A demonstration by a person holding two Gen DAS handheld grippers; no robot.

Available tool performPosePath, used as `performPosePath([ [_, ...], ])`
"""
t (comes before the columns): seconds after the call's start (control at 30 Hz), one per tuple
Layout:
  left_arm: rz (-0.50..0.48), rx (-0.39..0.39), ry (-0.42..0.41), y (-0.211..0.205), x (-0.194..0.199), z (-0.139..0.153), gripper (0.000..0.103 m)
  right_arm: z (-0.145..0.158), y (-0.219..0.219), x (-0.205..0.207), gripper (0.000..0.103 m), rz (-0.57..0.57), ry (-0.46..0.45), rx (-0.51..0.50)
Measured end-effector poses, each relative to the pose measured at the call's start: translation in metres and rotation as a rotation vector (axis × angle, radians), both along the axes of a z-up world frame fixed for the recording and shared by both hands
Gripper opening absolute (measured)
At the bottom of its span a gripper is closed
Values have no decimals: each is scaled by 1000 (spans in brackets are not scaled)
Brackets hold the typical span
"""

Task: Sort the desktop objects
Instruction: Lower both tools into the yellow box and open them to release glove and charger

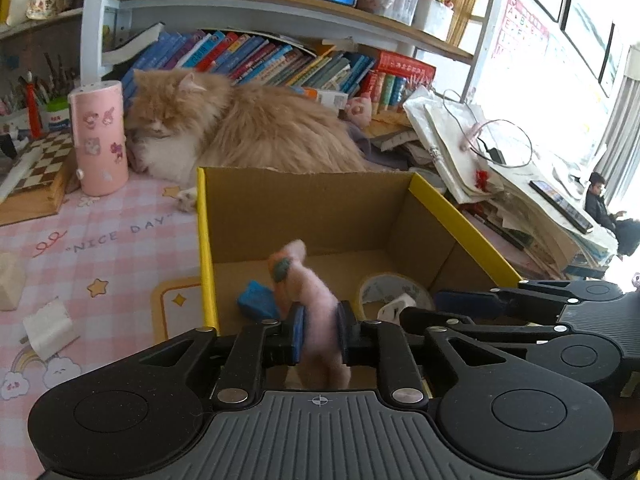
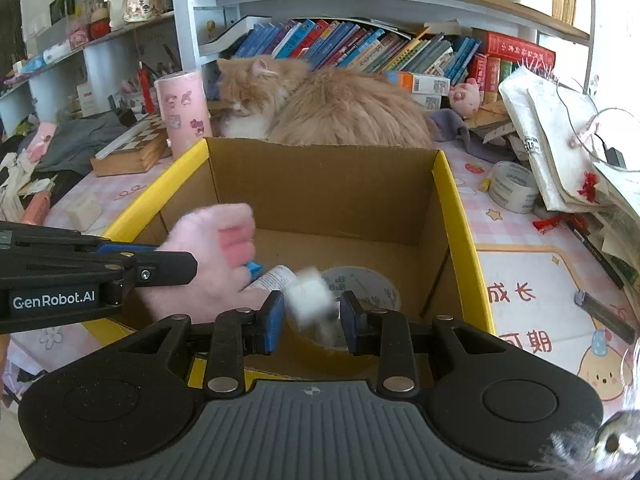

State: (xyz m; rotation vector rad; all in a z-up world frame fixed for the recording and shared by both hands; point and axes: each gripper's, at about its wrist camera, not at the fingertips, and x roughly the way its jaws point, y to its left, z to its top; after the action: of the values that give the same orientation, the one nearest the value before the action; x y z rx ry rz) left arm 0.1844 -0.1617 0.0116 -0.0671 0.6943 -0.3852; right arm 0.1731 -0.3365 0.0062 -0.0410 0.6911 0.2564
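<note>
An open cardboard box (image 1: 304, 204) with yellow rims stands on the pink desk mat; it also shows in the right wrist view (image 2: 320, 188). My left gripper (image 1: 319, 330) is shut on a pink plush cat paw (image 1: 308, 292) and holds it over the box's near left corner; the paw shows in the right wrist view (image 2: 212, 256). My right gripper (image 2: 311, 320) is open over the box, with a blurred white block (image 2: 310, 296) between its jaws, apart from the pads. Inside the box lie a tape roll (image 1: 394, 290), a blue object (image 1: 258, 300) and a white tube (image 2: 274, 278).
An orange cat (image 1: 236, 128) lies right behind the box. A pink cylinder (image 1: 100, 136) and a chessboard box (image 1: 36, 176) stand at left. Another tape roll (image 2: 514, 186) and a tall paper pile (image 2: 568, 152) are at right. A white eraser (image 1: 10, 280) lies left.
</note>
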Motion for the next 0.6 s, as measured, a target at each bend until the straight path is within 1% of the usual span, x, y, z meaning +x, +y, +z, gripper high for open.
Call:
performPosePath([
  [0.03, 10, 2, -9, 1, -2, 1, 24, 0, 0, -1, 34, 5, -4, -2],
  [0.1, 29, 5, -32, 1, -6, 6, 35, 1, 0, -2, 35, 8, -13, -4],
  [0.13, 38, 5, -48, 2, -9, 9, 38, 2, 0, -3, 37, 9, -19, 2],
  [0.17, 44, 5, -62, 3, -11, 11, 44, 4, -2, -4, 39, 6, -28, 12],
  [0.37, 80, -4, -133, 7, -26, 30, 59, 14, -8, -12, 42, 1, -70, 41],
  [0.6, 92, -9, -172, 7, -44, 40, 70, 21, -9, -26, 44, 2, -92, 50],
])
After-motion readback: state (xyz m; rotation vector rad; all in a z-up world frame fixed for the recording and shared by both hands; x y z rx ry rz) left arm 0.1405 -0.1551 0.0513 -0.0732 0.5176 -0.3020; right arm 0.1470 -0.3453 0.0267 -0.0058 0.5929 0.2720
